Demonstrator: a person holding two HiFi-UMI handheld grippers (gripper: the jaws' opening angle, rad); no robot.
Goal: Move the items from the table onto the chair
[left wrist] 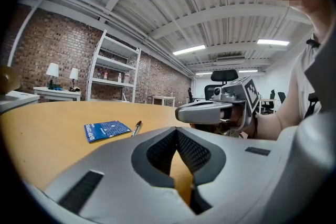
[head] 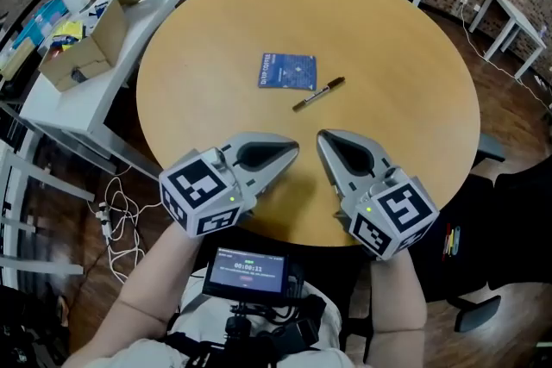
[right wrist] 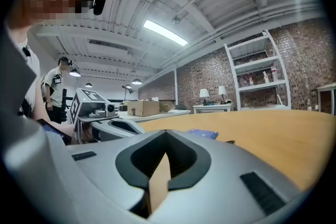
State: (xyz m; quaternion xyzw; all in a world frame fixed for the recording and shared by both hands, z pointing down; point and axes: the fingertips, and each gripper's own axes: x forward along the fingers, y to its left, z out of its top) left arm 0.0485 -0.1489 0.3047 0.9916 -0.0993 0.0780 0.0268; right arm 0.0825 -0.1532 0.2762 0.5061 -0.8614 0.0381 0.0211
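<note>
A round wooden table is seen from above, and 2 items are carried on it: a blue booklet lies flat near the middle of the tabletop, and a black pen is laid just beside the booklet's right corner, on the side toward the near edge, slanted and apart from it. Both items are found well away from every edge of the table. The left gripper is held over the near edge with its jaws clenched together, and nothing is gripped between them. The right gripper is held beside it, also over the near edge, its jaws likewise pressed together on nothing. The 2 grippers are angled toward each other, with their tips near but apart. A black chair is placed past the table's right edge. Past the left edge a white desk is set, and an open cardboard box is carried on it.
</note>
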